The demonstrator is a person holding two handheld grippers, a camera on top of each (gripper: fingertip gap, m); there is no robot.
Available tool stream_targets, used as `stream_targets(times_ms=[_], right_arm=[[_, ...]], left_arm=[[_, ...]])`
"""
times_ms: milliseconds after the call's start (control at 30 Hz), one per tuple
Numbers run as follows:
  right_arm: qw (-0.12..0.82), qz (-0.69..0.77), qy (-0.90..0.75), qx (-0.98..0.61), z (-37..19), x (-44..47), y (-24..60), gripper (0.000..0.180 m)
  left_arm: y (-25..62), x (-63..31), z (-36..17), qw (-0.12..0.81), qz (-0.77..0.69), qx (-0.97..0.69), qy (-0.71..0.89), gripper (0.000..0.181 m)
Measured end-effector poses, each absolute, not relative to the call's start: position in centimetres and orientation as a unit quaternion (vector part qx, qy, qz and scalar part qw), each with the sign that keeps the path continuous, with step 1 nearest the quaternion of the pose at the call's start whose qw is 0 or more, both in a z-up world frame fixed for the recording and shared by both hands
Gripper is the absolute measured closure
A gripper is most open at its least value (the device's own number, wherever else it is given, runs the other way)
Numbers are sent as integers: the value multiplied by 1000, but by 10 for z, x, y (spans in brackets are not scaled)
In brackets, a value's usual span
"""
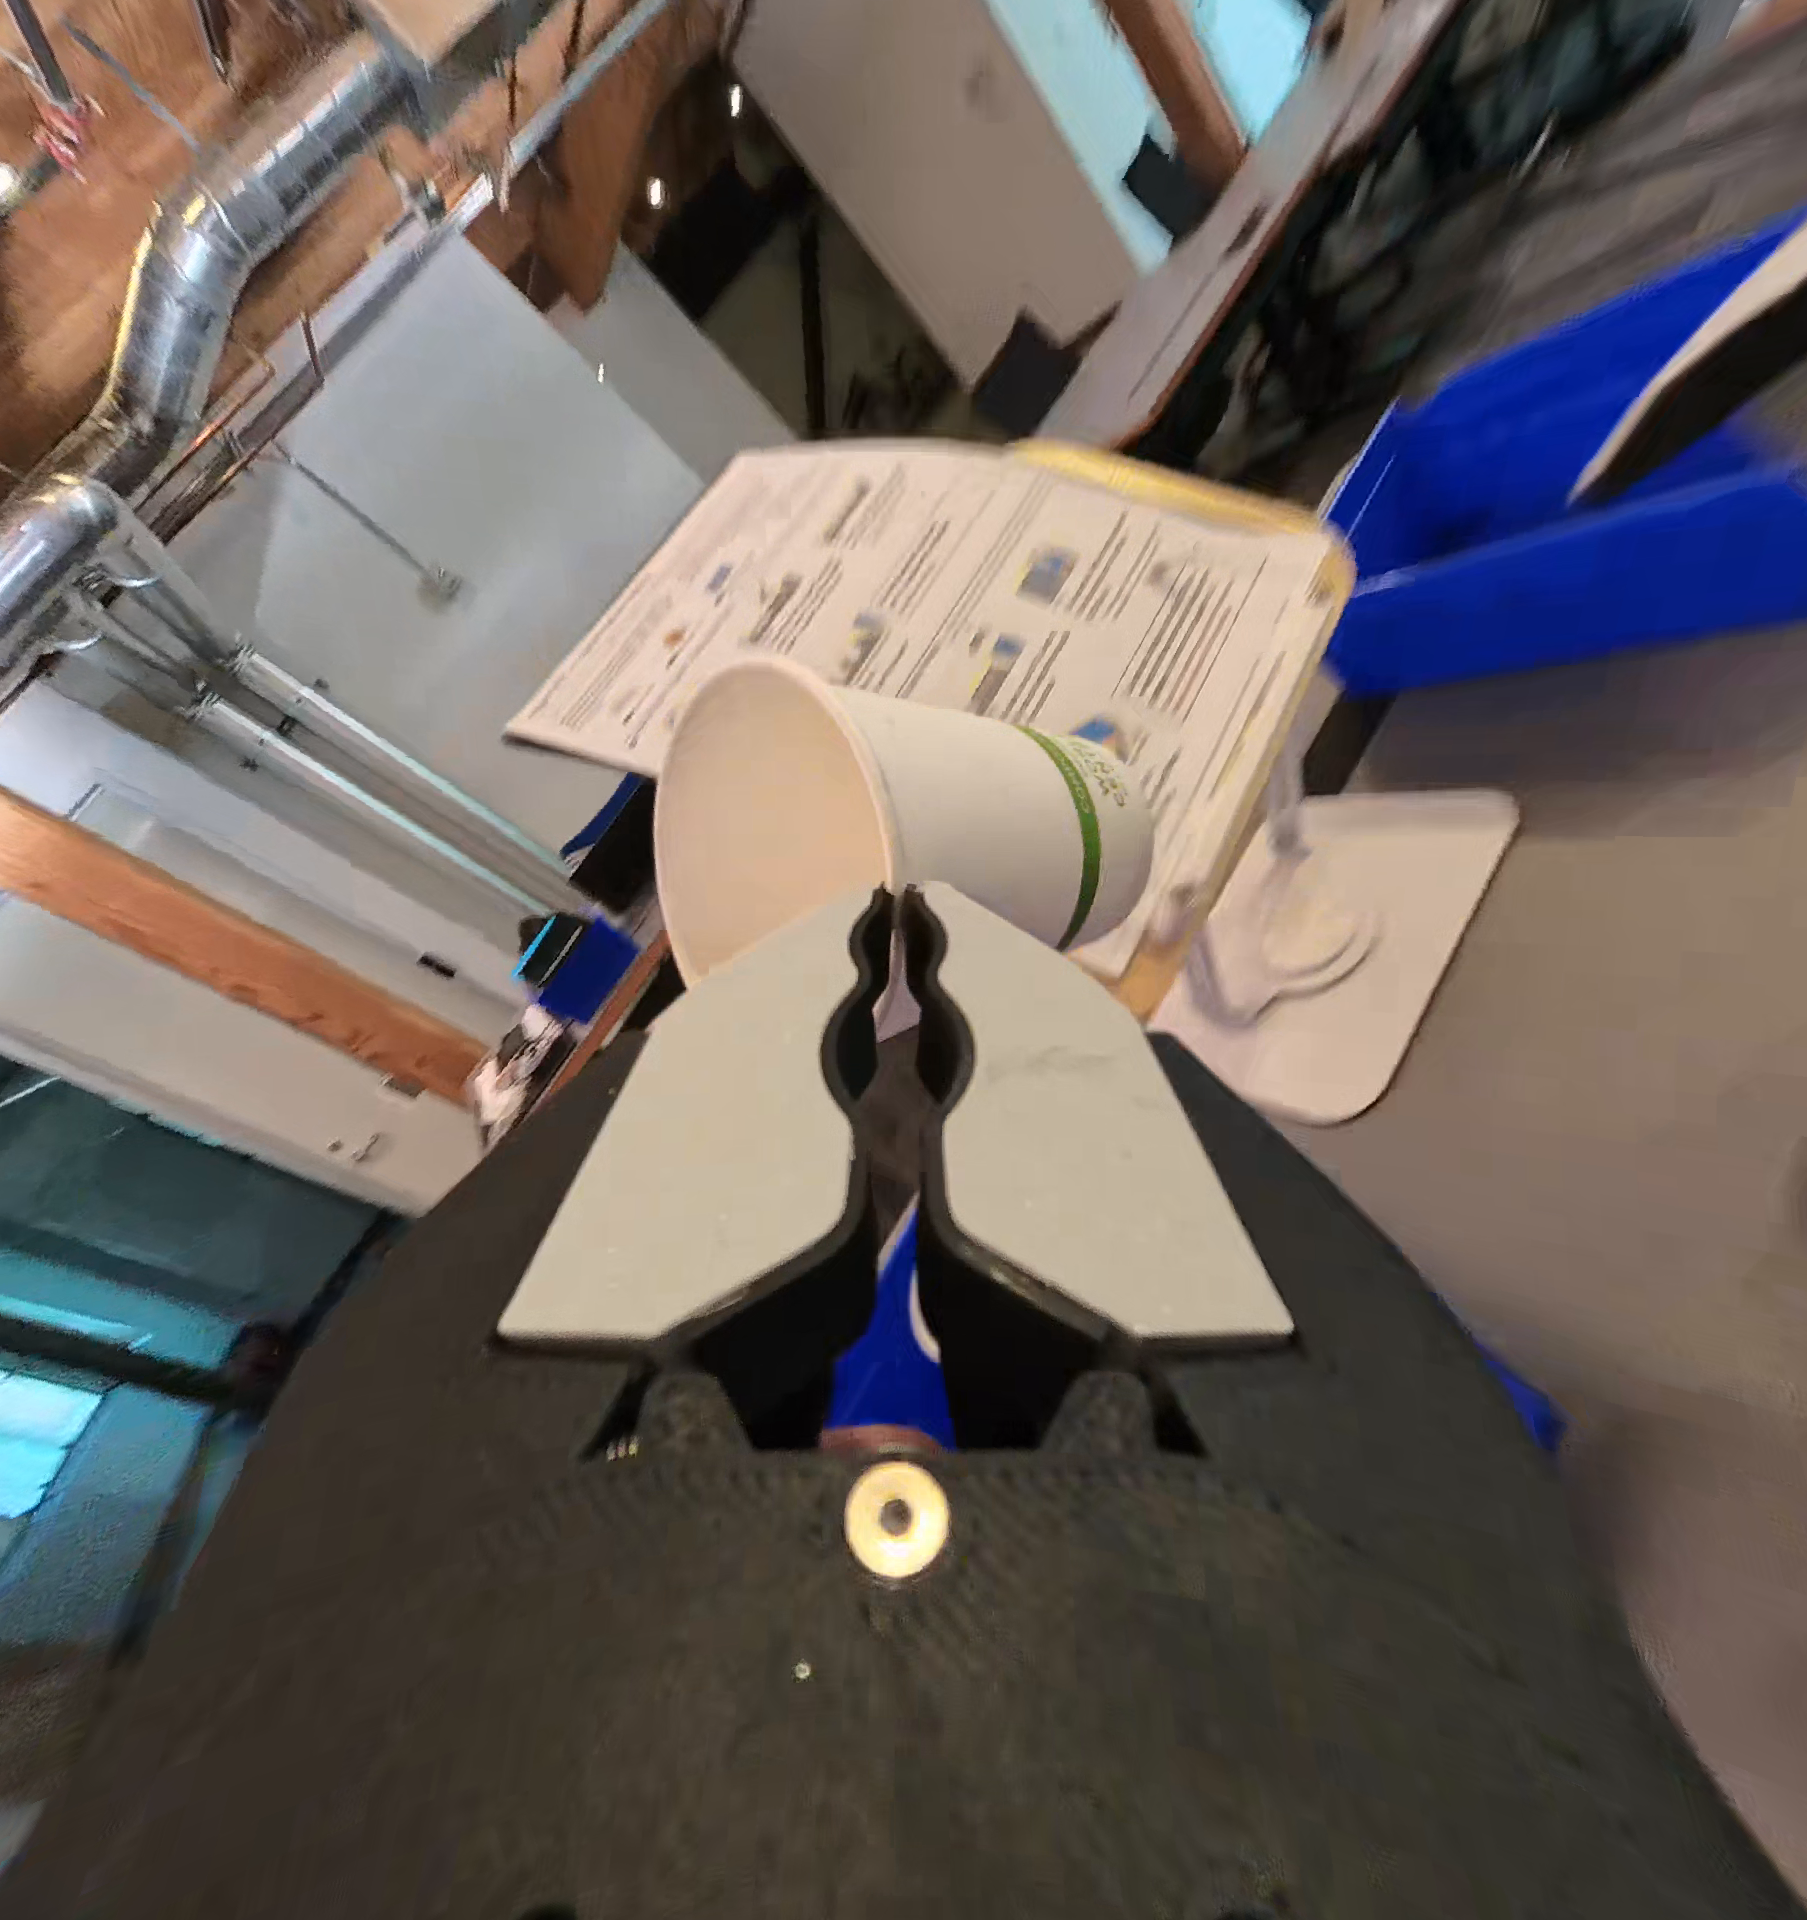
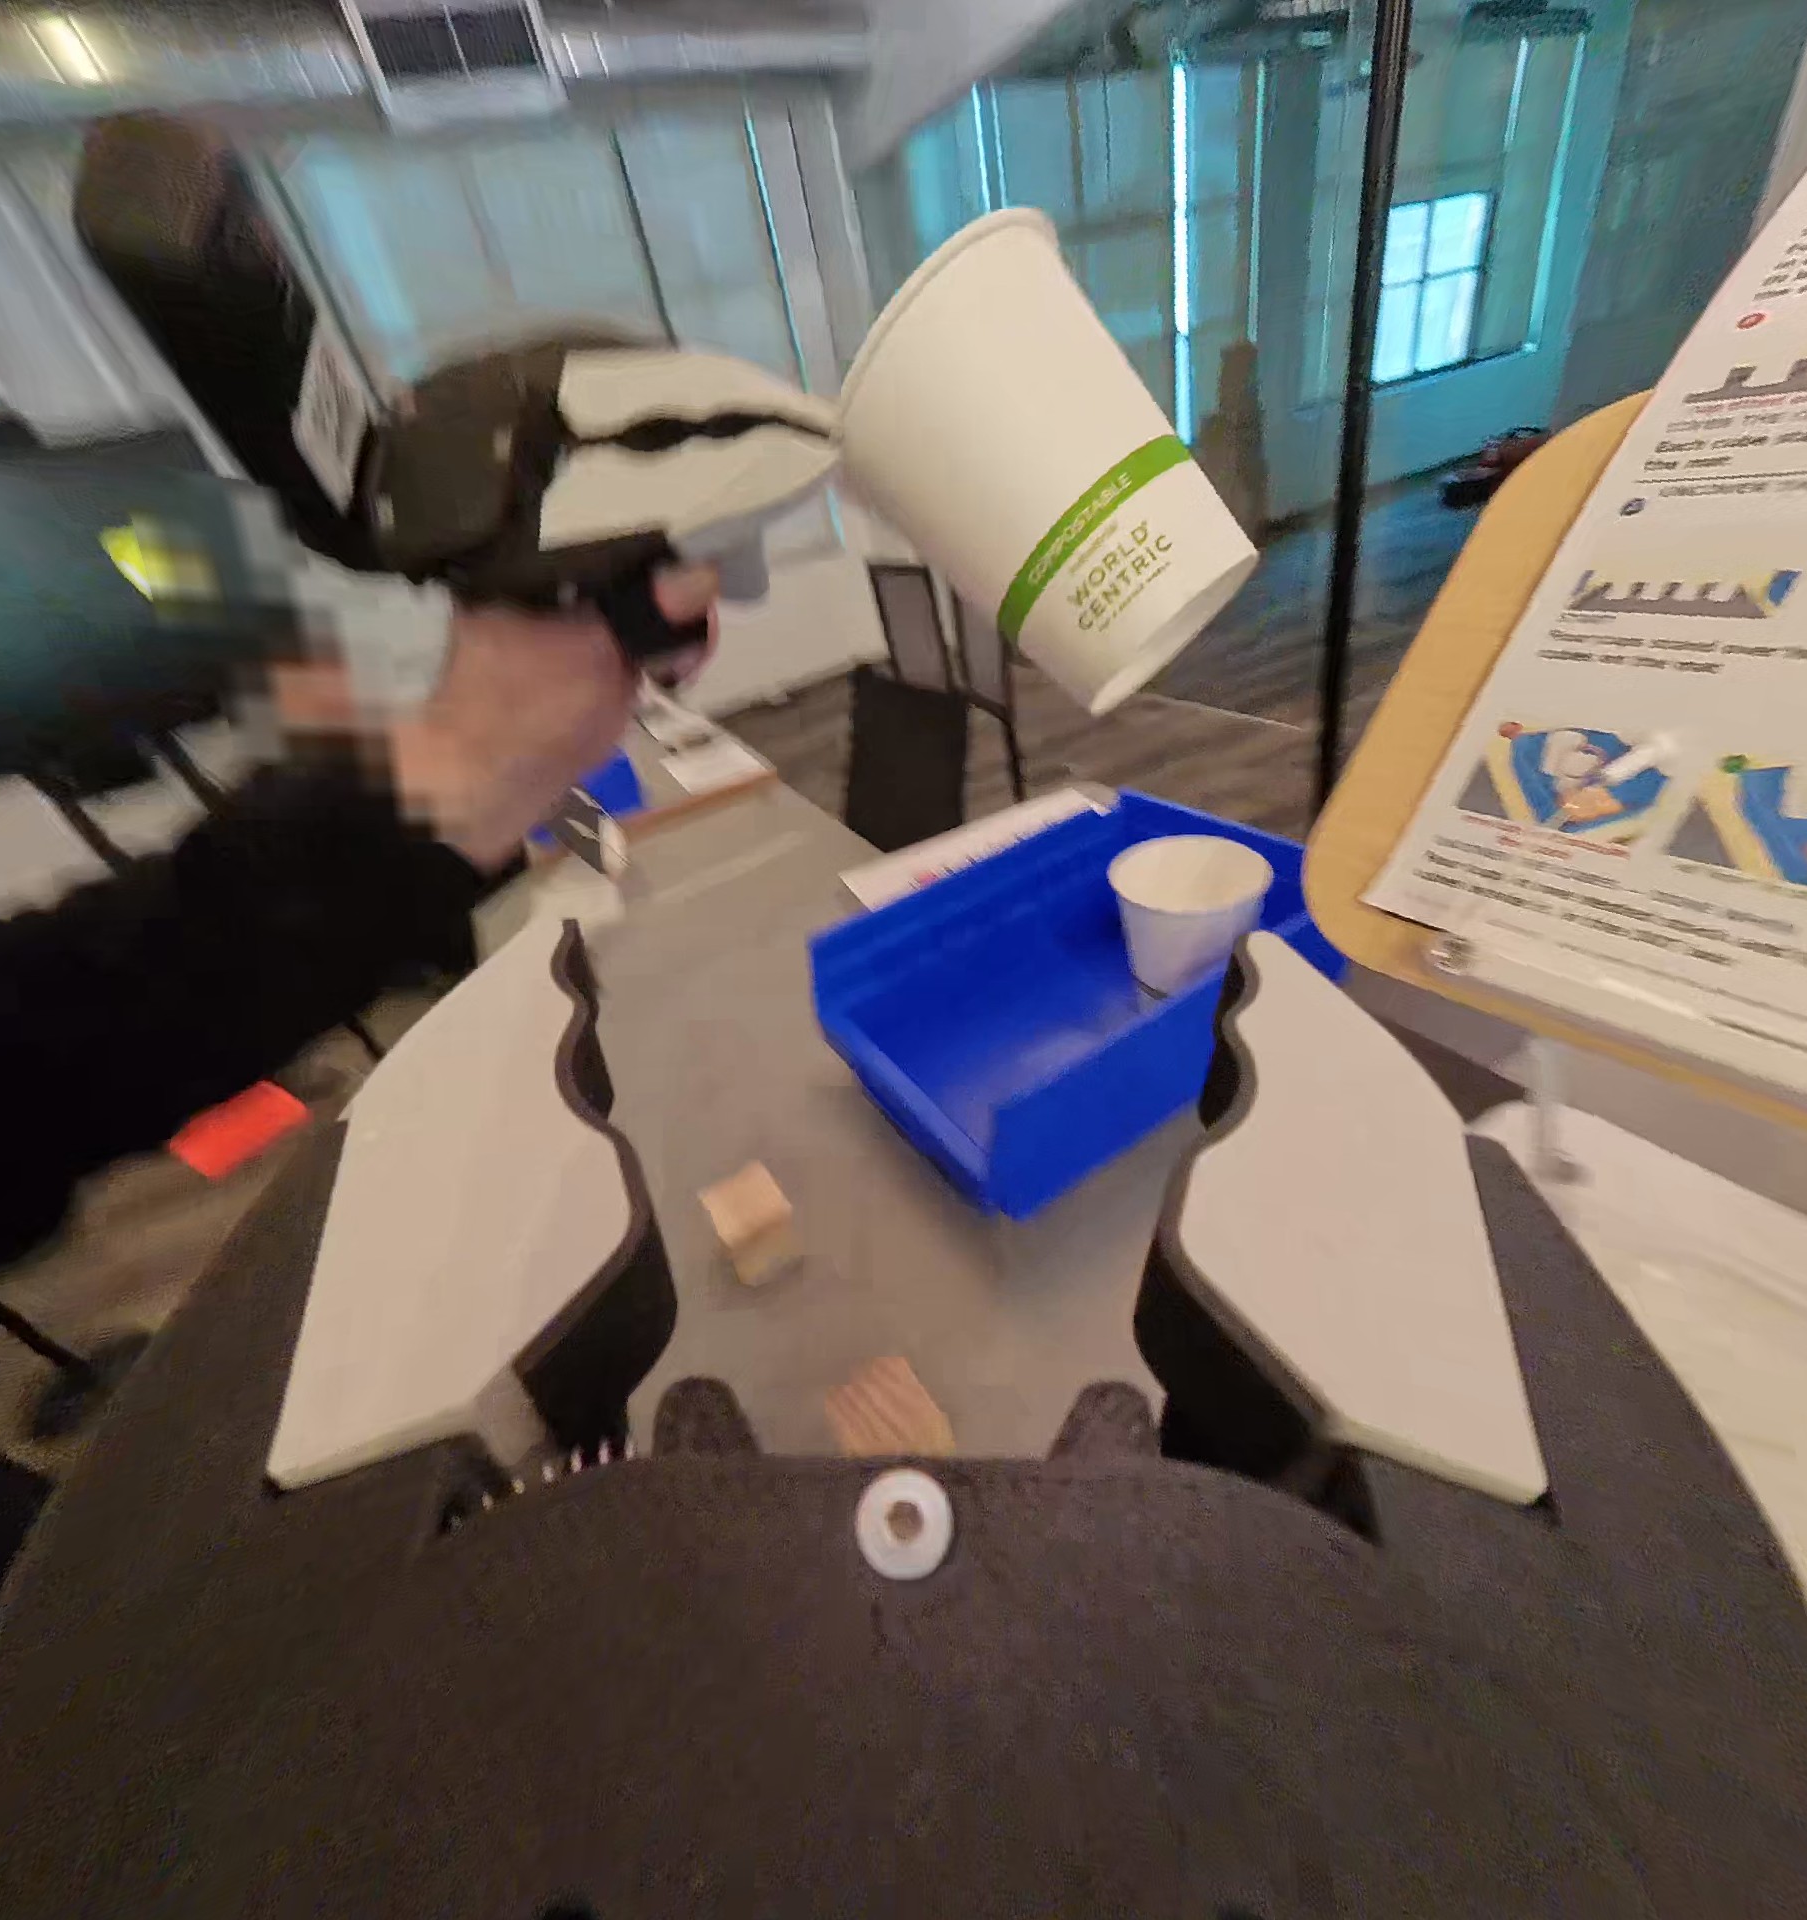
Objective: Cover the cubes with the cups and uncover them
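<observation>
Left claw (image 1: 901, 902) pinching one cup (image 1: 909, 821), another cup (image 2: 1185, 909) in bin (image 2: 982, 1049); seemingly two cubes (image 2: 748, 1231)

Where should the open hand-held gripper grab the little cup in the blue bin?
Probably by its rim, coming down from above. The little cup stands upright, mouth up, near a wall of the blue bin, so the sides are crowded. The right hand-held gripper is open; one finger inside, one outside the thin wall, as the left one holds its cup.

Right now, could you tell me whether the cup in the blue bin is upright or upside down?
Upright: the small cup stands in the blue bin with its open mouth facing up.
</observation>
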State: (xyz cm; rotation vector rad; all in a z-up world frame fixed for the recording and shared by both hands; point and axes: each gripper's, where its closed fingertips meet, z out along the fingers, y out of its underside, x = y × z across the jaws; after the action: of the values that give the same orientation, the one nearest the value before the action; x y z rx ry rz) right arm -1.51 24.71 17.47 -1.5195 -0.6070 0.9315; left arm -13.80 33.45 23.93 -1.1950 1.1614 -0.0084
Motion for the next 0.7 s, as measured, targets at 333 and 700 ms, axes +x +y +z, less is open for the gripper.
stream_targets(times_ms=[333,700], right_arm=[[511,694,-90,-499,206,-15,261,39],[493,734,-87,-460,212,7,247,93]], left_arm=[[235,-75,252,699,-167,-484,500,179],[209,-47,229,661,-223,-485,527,178]])
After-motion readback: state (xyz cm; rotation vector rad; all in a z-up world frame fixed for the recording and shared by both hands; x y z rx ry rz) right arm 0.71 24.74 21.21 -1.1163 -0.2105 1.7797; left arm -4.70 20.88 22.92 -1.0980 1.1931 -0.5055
